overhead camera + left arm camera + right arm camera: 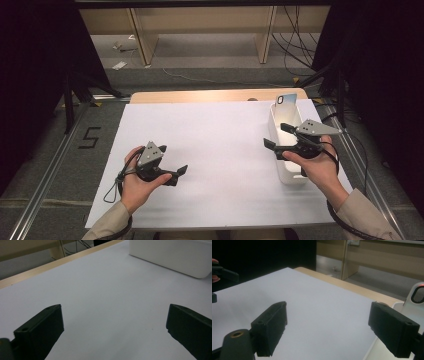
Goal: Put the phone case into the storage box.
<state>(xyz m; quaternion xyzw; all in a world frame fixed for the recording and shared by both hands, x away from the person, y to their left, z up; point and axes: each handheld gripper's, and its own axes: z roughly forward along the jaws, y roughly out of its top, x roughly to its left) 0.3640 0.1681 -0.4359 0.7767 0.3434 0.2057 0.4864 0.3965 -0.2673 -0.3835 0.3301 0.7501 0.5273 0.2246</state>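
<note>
The white bin [286, 150] is sitting at the right side of the table [210, 150], its long axis running from the near edge toward the far edge, with a phone case [286, 99] standing upright against its far end. The right claw [275, 136] is hovering over the bin's left wall, jaws standing wide apart and gripping nothing. The left claw [179, 172] is resting low over the white sheet well apart from the bin, pointing right, jaws likewise spread and empty.
</note>
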